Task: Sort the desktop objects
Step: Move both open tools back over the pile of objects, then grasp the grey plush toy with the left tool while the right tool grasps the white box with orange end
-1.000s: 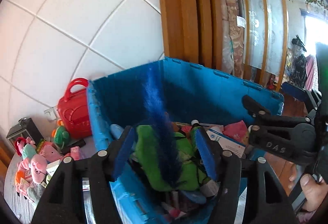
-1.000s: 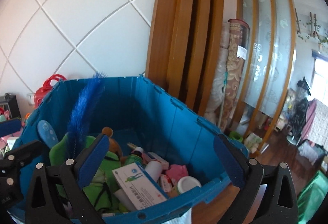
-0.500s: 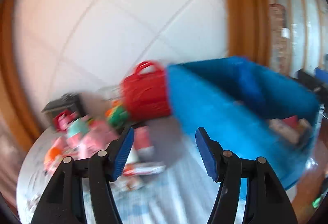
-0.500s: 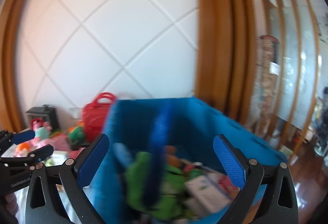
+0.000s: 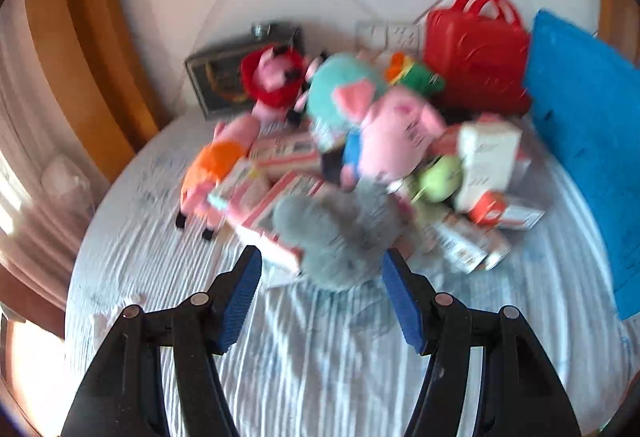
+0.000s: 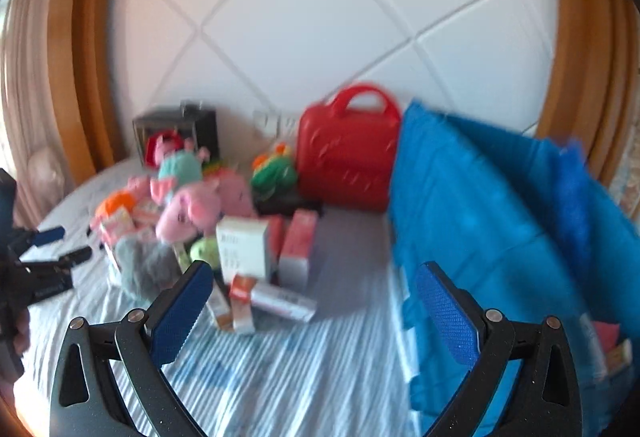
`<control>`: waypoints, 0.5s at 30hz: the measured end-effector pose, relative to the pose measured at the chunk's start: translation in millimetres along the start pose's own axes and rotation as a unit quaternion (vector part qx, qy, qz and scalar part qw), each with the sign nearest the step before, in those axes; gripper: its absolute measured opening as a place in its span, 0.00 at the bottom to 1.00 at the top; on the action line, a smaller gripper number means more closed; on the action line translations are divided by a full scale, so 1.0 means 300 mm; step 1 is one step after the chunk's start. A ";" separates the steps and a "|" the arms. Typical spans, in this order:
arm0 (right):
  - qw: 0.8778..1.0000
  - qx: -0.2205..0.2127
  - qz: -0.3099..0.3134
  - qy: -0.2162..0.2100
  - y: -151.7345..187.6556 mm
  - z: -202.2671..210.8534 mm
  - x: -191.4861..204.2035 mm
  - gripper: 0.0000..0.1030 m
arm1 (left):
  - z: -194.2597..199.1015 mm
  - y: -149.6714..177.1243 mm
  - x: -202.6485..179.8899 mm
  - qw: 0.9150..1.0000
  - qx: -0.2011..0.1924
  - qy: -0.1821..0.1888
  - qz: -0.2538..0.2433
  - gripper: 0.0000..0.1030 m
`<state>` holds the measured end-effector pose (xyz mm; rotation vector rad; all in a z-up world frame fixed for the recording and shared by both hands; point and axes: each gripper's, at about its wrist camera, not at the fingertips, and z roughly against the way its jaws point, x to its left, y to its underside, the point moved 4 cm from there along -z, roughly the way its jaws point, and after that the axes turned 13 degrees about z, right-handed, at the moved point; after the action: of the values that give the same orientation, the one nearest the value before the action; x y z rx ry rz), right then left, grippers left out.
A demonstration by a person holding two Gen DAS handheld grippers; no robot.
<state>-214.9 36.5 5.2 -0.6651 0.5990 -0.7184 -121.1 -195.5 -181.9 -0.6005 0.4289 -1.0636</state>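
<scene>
A pile of toys and boxes lies on the round table with a white striped cloth (image 5: 320, 357). A grey plush (image 5: 340, 237) lies nearest, just ahead of my open, empty left gripper (image 5: 320, 289). Behind it are a pink pig plush (image 5: 396, 133), a teal plush (image 5: 340, 85), an orange plush (image 5: 212, 169) and a white box (image 5: 484, 161). My right gripper (image 6: 312, 301) is open and empty, above small boxes (image 6: 272, 297) left of the blue bin (image 6: 500, 221). The left gripper (image 6: 44, 257) shows at the right wrist view's left edge.
A red toy case (image 5: 476, 57) (image 6: 348, 157) stands against the white panelled wall beside the blue bin (image 5: 588, 141). A dark box (image 5: 236, 65) stands at the back left. A green and orange toy (image 6: 276, 169) sits by the case. Wooden frames flank the wall.
Both grippers swung left, away from the blue bin, and now face the pile on the table. The left one no longer has the green plush between its fingers; that plush stays in the bin.
</scene>
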 end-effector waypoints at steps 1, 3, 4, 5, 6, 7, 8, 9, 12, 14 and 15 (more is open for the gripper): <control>1.000 0.020 -0.001 -0.006 0.024 -0.052 0.018 1.00 | -0.044 0.020 0.029 1.000 0.015 -0.006 0.003 0.60; 0.997 0.069 -0.003 -0.025 0.086 -0.177 0.055 1.00 | -0.106 0.055 0.059 0.999 0.039 -0.006 0.007 0.60; 0.996 0.086 -0.001 -0.032 0.110 -0.225 0.071 1.00 | -0.136 0.066 0.063 0.999 0.048 -0.001 0.008 0.60; 0.994 0.101 0.002 -0.038 0.131 -0.264 0.084 1.00 | -0.151 0.067 0.058 0.999 0.053 0.002 0.006 0.60; 0.993 0.110 0.004 -0.039 0.147 -0.284 0.085 1.00 | -0.166 0.065 0.049 0.998 0.057 0.005 0.002 0.60; 0.992 0.123 0.011 -0.040 0.160 -0.320 0.091 1.00 | -0.186 0.058 0.031 0.998 0.061 0.011 -0.003 0.60; 0.990 0.130 0.017 -0.042 0.166 -0.344 0.095 1.00 | -0.209 0.050 0.008 0.998 0.064 0.016 -0.010 0.60; 0.989 0.138 0.021 -0.044 0.173 -0.369 0.099 1.00 | -0.232 0.037 -0.016 0.998 0.066 0.019 -0.017 0.60; 0.987 0.154 0.026 -0.050 0.177 -0.454 0.084 1.00 | -0.312 0.000 -0.089 0.996 0.074 0.020 -0.039 0.60; 0.986 0.159 0.025 -0.051 0.172 -0.493 0.069 1.00 | -0.380 -0.016 -0.132 0.994 0.090 0.020 -0.051 0.60; 0.985 0.163 0.025 -0.052 0.169 -0.518 0.061 1.00 | -0.421 -0.022 -0.148 0.993 0.101 0.016 -0.054 0.60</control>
<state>-291.1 -0.3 -135.9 -0.3806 0.3884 -0.7092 -219.7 -189.2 -272.2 -0.4309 0.3153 -1.2059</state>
